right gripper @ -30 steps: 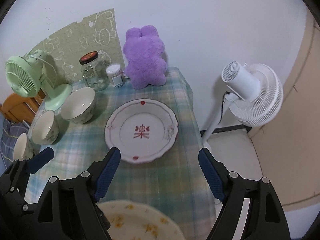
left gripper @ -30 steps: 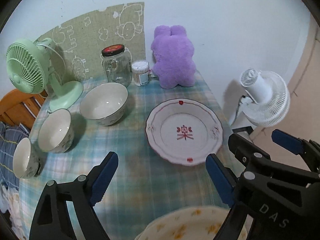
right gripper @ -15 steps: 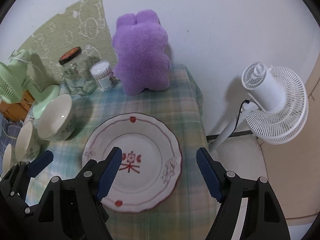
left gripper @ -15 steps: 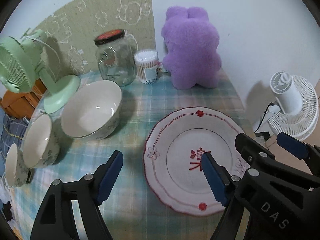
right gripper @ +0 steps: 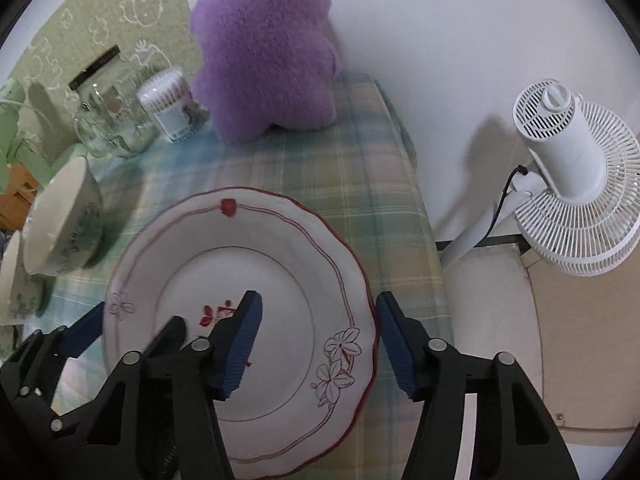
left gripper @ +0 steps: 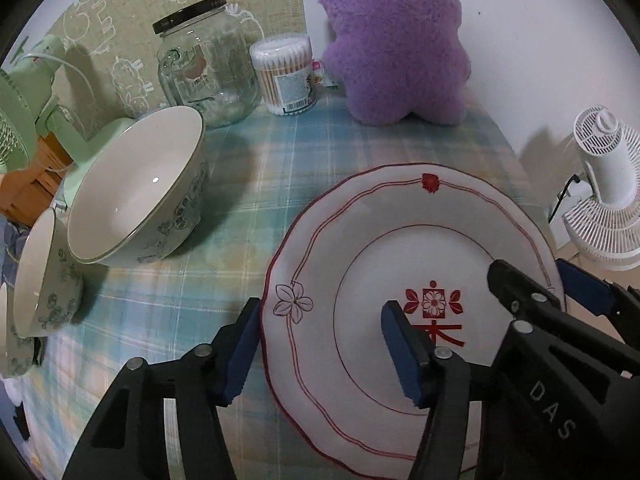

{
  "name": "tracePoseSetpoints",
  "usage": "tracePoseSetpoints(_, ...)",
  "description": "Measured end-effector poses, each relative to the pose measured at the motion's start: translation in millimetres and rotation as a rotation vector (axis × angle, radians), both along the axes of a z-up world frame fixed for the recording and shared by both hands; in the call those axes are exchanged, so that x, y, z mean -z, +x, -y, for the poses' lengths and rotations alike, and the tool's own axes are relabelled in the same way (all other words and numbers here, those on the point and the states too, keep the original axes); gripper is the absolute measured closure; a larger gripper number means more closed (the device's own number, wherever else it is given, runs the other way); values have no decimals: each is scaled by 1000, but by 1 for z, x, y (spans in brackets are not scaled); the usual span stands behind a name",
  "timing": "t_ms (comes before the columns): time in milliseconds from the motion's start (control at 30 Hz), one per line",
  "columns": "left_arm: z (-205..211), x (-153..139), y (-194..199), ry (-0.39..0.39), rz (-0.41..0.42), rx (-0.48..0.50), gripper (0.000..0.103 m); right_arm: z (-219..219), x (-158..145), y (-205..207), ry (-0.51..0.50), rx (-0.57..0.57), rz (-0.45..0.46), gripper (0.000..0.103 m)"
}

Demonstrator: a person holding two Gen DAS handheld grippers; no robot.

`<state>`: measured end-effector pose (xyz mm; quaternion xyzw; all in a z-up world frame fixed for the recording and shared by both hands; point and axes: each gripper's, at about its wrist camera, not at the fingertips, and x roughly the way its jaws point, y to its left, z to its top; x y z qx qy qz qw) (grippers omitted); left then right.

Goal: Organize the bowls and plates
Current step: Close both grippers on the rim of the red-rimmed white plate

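Observation:
A white plate (left gripper: 420,240) with a red rim line and a red character lies on the plaid cloth. My left gripper (left gripper: 324,344) straddles its left rim, one blue pad outside the edge and one over the centre. Its jaws are closing with a gap still showing. My right gripper (right gripper: 320,336) straddles the same plate's (right gripper: 248,256) right rim, also closing and not pressing. Left of the plate stand a large floral bowl (left gripper: 136,188), a medium bowl (left gripper: 44,276) and a small one, cut off at the view's edge.
At the back stand a glass jar (left gripper: 204,60), a cotton swab tub (left gripper: 286,76) and a purple plush toy (left gripper: 396,40). A green fan (left gripper: 24,112) is at the far left. The table's right edge (right gripper: 424,216) drops to the floor, where a white fan (right gripper: 572,184) stands.
Both grippers have come forward and down onto the red-rimmed plate and their jaws have narrowed. The yellow-flowered plate at the bottom has left both views.

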<state>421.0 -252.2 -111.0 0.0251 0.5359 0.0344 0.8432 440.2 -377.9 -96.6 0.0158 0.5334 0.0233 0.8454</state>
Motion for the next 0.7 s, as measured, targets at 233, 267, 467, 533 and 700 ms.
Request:
tracePoseSetpoints(233,-2,0,-2,-2,-5,0,44,-2,1,-1,-18,12,-12,48)
tracePoseSetpoints(267,-2,-1,-2,-1,-9,3,44,-1,1,-1,-15,17,-18,48)
tracePoseSetpoints(467,-5,-3,-23,9,-52,15,44,-3,3,-16,-5,19,-51,48)
tracePoseSetpoints(533,-8,-4,-32,-2,-71,8,44,-5,3,-23,-6,16,-64,48)
tracePoseSetpoints(700,-12,-1,-38,-7,-78,21,44,-11,3,-37,-5,10,-85,48)
